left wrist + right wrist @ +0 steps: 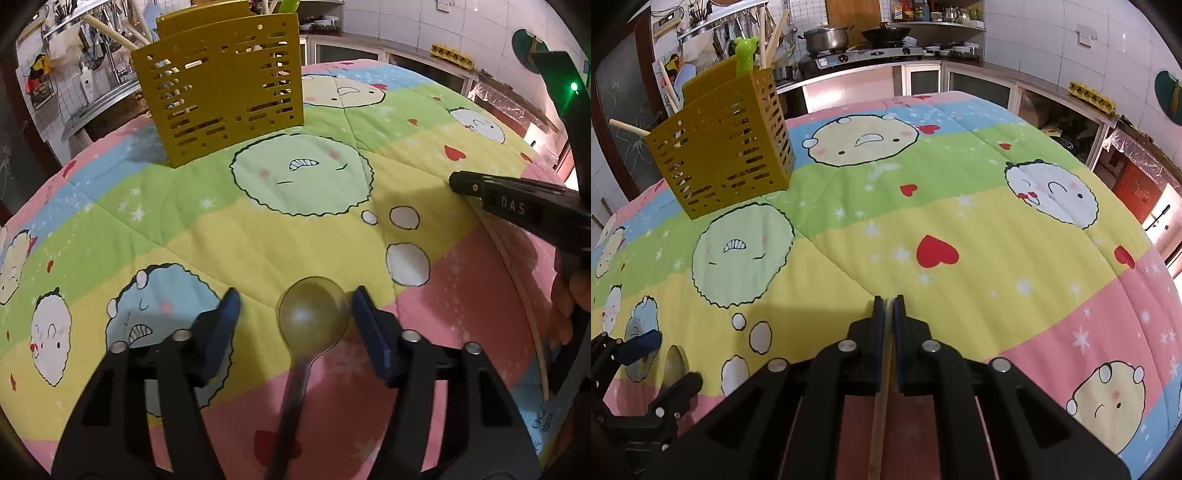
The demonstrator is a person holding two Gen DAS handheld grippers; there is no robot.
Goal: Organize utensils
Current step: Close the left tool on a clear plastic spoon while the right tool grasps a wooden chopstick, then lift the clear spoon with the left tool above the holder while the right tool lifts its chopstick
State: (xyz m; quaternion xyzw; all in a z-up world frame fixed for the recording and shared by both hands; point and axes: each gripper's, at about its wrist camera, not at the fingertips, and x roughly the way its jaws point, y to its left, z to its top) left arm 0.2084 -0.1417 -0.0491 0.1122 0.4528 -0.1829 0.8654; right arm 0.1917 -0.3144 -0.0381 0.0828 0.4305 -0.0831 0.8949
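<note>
The quilted surface [960, 221] carries a yellow slotted holder [720, 147] at ten o'clock, already stocked. The left gripper [295, 310], jaws wide, straddles a translucent spoon [314, 314] lying at six o'clock. The right gripper [889, 306] pinches a thin chopstick [881, 424]. Both look light, stiff and slick; the spoon's neck seems the best hold.

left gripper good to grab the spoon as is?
Probably yes: the left gripper is open, the spoon bowl lies between its fingers on the quilt, nothing blocking.
</note>
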